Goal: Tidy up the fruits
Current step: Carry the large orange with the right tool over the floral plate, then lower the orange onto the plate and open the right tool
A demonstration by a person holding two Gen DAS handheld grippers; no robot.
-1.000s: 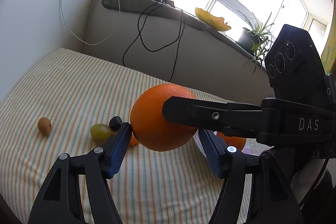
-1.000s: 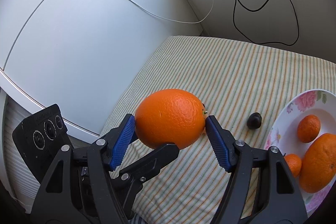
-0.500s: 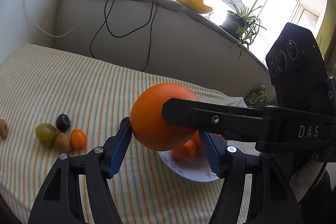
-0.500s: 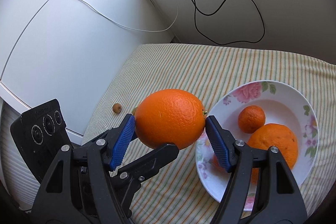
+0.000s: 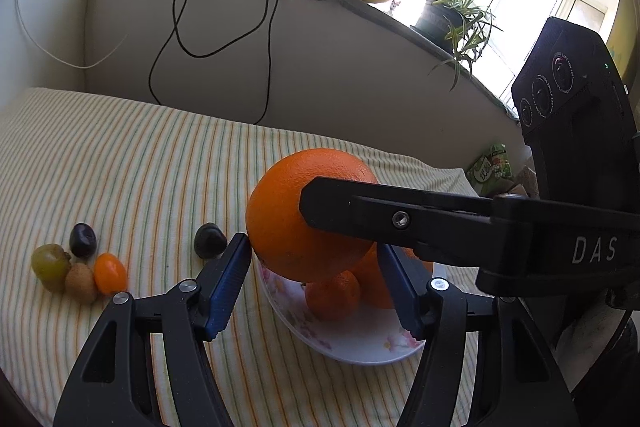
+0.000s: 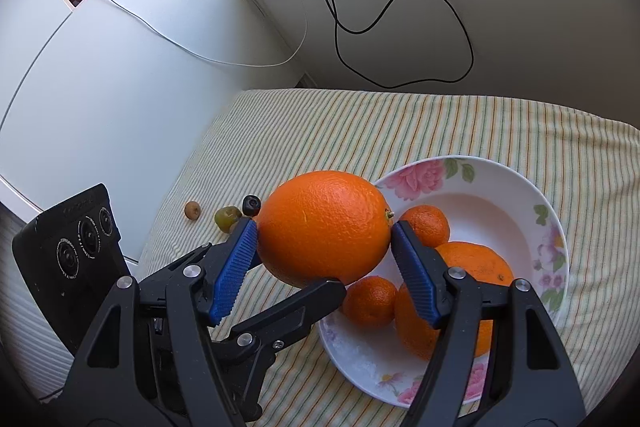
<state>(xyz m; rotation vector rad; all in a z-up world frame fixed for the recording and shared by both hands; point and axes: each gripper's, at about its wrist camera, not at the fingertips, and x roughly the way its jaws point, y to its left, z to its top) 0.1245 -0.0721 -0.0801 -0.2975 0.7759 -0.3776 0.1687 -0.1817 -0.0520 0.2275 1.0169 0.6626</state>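
A large orange (image 6: 324, 227) is held in the air above the left rim of a white flowered plate (image 6: 516, 183). Both grippers clamp it: my right gripper (image 6: 323, 247) from the sides, my left gripper (image 5: 314, 263) crossing under it. The orange also shows in the left wrist view (image 5: 280, 223). The plate (image 5: 360, 343) holds two small mandarins (image 6: 426, 225) and one big orange (image 6: 476, 263).
On the striped cloth left of the plate lie small fruits: a green grape (image 5: 50, 263), a dark plum (image 5: 83, 239), a kumquat (image 5: 110, 273), a small kiwi (image 5: 80, 283), another dark fruit (image 5: 209, 239) and a brown one (image 6: 192, 210). Cables hang down the far wall.
Both grippers carried the orange rightwards over the cloth; the plate has come under it and now sits close below. The grip has not changed.
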